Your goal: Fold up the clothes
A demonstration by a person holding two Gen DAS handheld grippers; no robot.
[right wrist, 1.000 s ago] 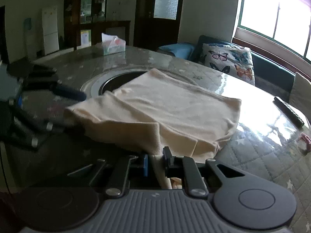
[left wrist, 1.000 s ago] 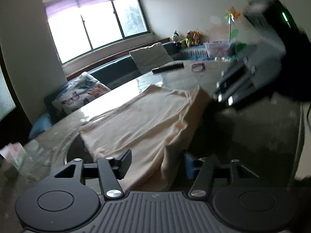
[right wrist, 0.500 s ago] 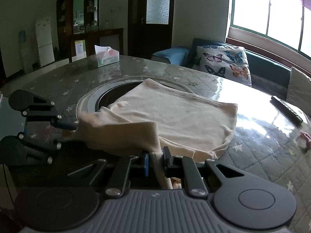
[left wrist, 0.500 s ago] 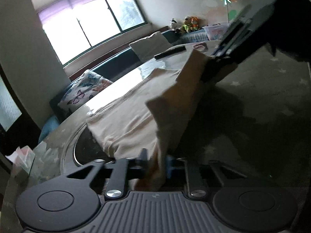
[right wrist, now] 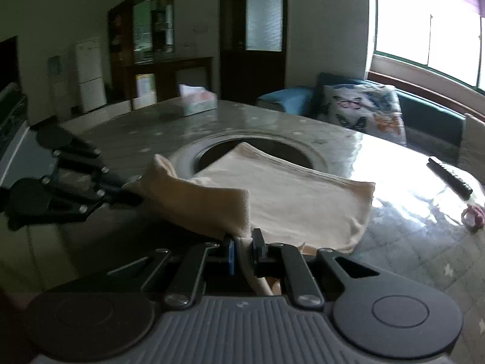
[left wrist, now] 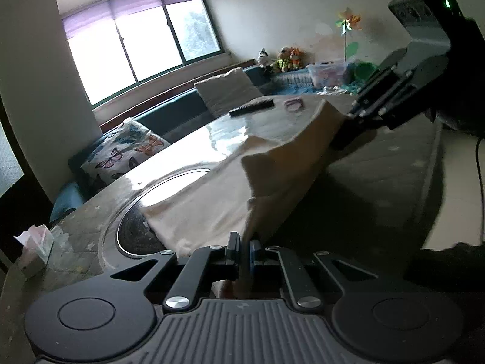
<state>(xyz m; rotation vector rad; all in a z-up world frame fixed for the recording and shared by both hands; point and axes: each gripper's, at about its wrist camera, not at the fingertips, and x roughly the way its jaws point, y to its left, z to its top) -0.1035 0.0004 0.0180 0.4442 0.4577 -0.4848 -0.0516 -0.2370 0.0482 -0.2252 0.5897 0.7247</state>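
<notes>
Between the jaws of our left gripper [left wrist: 245, 250] sits a pinched edge of the cream garment [left wrist: 212, 200]; those jaws have just been closing and now press together on the cloth. Ahead of them the garment slopes down onto the glass-topped table [left wrist: 188, 139], part of it lying over the table's dark round inset [left wrist: 133, 230]. Up and to the right of those jaws, our right gripper [left wrist: 348, 121] grips the garment's other near corner, so the near edge hangs raised between the 2 grippers while the far part rests flat.

From the right wrist view, our right gripper [right wrist: 242, 247] has its jaws pinched on a fold of the garment [right wrist: 288, 200], with cloth trailing back between the fingers. Left of those jaws the left gripper [right wrist: 130, 194] meets the raised corner. Beyond the jaws to the right lie a black remote control [right wrist: 448, 176] and a small pink item [right wrist: 473, 215]; far ahead stands a tissue box [right wrist: 197, 103].
</notes>
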